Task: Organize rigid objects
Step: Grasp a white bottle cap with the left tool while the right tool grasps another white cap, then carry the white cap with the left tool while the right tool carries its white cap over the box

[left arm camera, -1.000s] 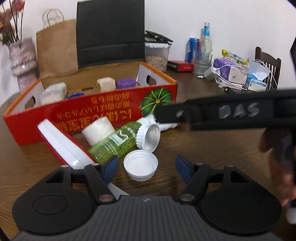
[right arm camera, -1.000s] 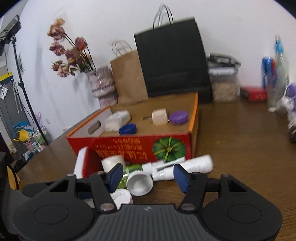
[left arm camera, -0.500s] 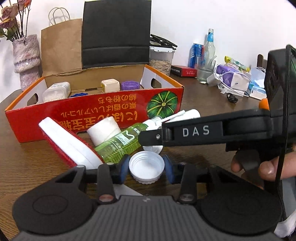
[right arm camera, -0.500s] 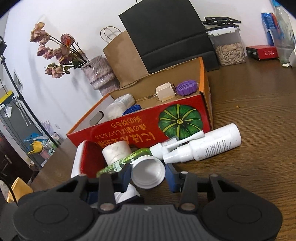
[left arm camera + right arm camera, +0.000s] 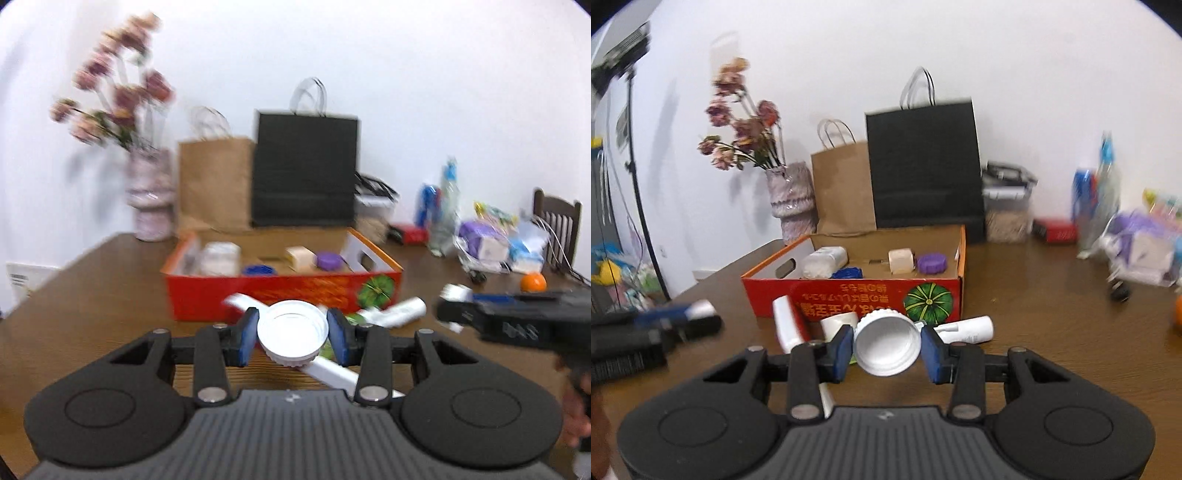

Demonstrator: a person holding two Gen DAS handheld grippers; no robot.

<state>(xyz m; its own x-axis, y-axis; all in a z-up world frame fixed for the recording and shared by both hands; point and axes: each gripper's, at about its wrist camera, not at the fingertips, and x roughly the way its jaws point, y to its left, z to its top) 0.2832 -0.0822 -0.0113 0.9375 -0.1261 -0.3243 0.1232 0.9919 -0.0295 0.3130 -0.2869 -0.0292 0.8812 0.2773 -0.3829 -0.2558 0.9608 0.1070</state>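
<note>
My left gripper (image 5: 292, 336) is shut on a white screw cap (image 5: 292, 339), held above the table with its hollow side toward the camera. My right gripper (image 5: 887, 349) is shut on a second, deeper white cap (image 5: 887, 344), also lifted. Behind both stands the red cardboard box (image 5: 280, 291) (image 5: 857, 295), which holds a beige cube (image 5: 901, 260), a purple lid (image 5: 932, 263), a blue lid (image 5: 846, 273) and a clear tub (image 5: 824, 261). In front of the box lie a white spray bottle (image 5: 966, 329), a white roll (image 5: 837, 325) and a red and white case (image 5: 788, 325).
A vase of dried flowers (image 5: 790, 199), a brown paper bag (image 5: 842, 188) and a black bag (image 5: 923, 166) stand behind the box. Bottles, packets and a storage jar (image 5: 1006, 210) crowd the table's right side. An orange (image 5: 533, 282) and a chair (image 5: 556, 229) are at the far right.
Both grippers closed on the white caps, then lifted them off the table and pulled back. The box and the pile in front of it now look smaller and farther away.
</note>
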